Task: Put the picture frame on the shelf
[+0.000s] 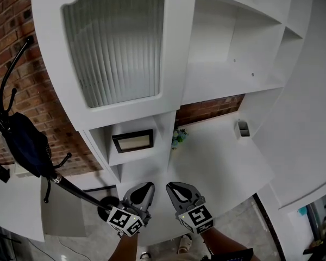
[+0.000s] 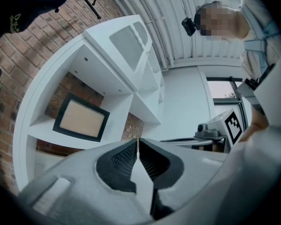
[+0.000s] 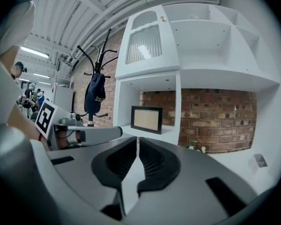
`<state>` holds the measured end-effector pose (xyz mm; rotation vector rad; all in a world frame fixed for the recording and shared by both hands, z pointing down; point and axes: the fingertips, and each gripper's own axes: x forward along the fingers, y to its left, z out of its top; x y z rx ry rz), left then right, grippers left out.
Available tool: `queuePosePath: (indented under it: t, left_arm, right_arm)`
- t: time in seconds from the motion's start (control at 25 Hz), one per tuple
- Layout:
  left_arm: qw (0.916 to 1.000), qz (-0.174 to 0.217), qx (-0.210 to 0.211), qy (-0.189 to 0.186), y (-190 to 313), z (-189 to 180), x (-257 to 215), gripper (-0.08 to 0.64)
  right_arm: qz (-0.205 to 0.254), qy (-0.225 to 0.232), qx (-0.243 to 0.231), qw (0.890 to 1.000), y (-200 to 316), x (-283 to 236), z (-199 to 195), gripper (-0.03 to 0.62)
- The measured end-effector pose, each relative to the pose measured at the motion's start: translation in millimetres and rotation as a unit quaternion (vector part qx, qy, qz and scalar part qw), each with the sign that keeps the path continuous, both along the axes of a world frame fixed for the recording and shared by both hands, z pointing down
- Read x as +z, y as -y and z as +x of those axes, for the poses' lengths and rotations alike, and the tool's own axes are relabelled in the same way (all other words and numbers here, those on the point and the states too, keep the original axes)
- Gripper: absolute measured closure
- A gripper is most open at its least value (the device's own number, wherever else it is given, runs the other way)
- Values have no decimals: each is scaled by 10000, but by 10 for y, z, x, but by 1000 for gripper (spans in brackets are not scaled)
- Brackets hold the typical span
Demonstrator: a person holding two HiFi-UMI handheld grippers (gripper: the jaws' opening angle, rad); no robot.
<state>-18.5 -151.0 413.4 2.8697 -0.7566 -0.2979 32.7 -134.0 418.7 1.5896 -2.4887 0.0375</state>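
Note:
The black picture frame (image 1: 133, 141) with a tan inside stands upright in a low cubby of the white shelf unit (image 1: 176, 64), leaning toward the brick back wall. It also shows in the left gripper view (image 2: 81, 117) and the right gripper view (image 3: 146, 119). My left gripper (image 1: 148, 186) and right gripper (image 1: 171, 187) hover side by side well in front of the shelf, away from the frame. The left gripper (image 2: 138, 144) is shut with nothing between its jaws. The right gripper (image 3: 137, 142) has its jaws together and is empty too.
A black coat rack with a dark bag (image 1: 27, 140) stands left of the unit. A small plant (image 1: 178, 137) and a grey holder (image 1: 243, 128) sit on the wide white ledge (image 1: 217, 151). A ribbed glass door (image 1: 117, 42) is above the cubby. A person (image 2: 253, 36) stands behind me.

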Motion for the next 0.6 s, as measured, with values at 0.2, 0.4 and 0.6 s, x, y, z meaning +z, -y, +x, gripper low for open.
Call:
queuePosePath:
  t: [0.2, 0.4, 0.6]
  left_arm:
    - [10000, -20, -52, -18, -41, -30, -51, 541]
    - [9999, 20, -67, -78, -102, -35, -129, 541]
    - [9999, 90, -23, -53, -173, -24, -175, 541]
  right_arm:
    - [27, 217, -57, 9997, -90, -20, -43, 565]
    - [50, 360, -45, 9993, -164, -72, -59, 568]
    - [96, 422, 10, 9991, -212, -139, -37, 568]
